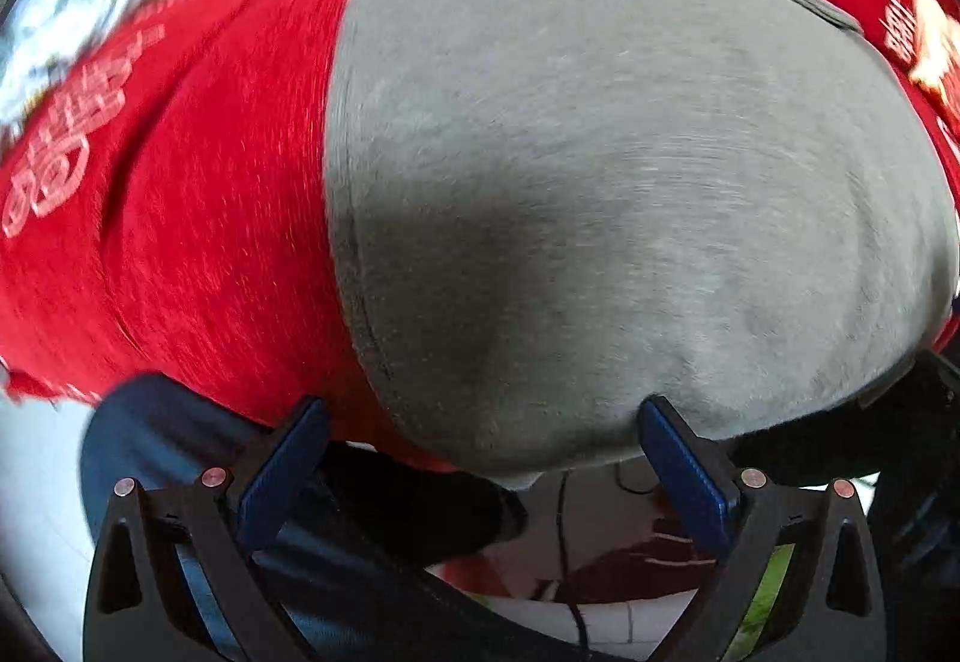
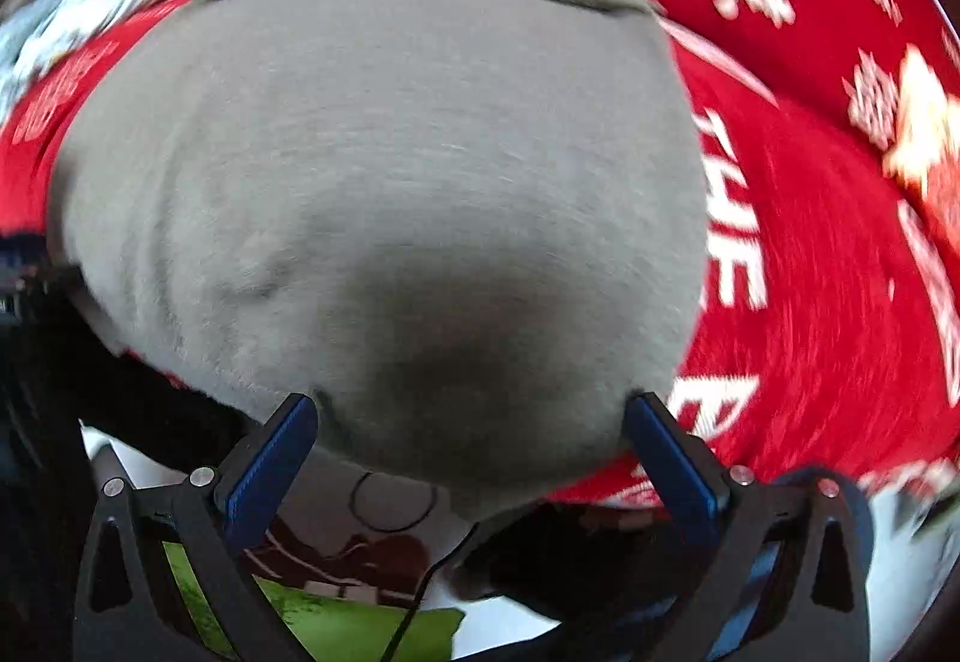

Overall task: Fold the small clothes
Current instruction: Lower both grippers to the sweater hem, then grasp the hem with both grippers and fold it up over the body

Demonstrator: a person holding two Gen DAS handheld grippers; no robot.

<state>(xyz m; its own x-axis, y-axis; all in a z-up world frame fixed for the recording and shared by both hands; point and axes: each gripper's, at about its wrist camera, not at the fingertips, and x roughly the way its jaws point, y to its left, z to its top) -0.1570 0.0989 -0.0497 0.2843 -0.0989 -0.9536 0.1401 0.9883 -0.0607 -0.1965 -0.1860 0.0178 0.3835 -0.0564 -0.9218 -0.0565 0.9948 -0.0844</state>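
A small grey garment (image 1: 600, 170) lies flat on a red cloth with white lettering (image 1: 198, 218), its dark-trimmed band at the far edge. My left gripper (image 1: 480, 428) stands open over its near left edge, blue pads wide apart, the cloth's hem between the fingertips. In the right wrist view the same grey garment (image 2: 384, 206) fills the middle. My right gripper (image 2: 474, 422) is open too, straddling the near hem. Neither gripper pinches the fabric. Both views are motion-blurred.
The red cloth (image 2: 828, 254) covers the table and ends just below the fingers. Beneath the table edge I see a person's dark trousers (image 1: 384, 500), a cable (image 2: 420, 590), a green object (image 2: 348, 632) and pale floor (image 1: 42, 482).
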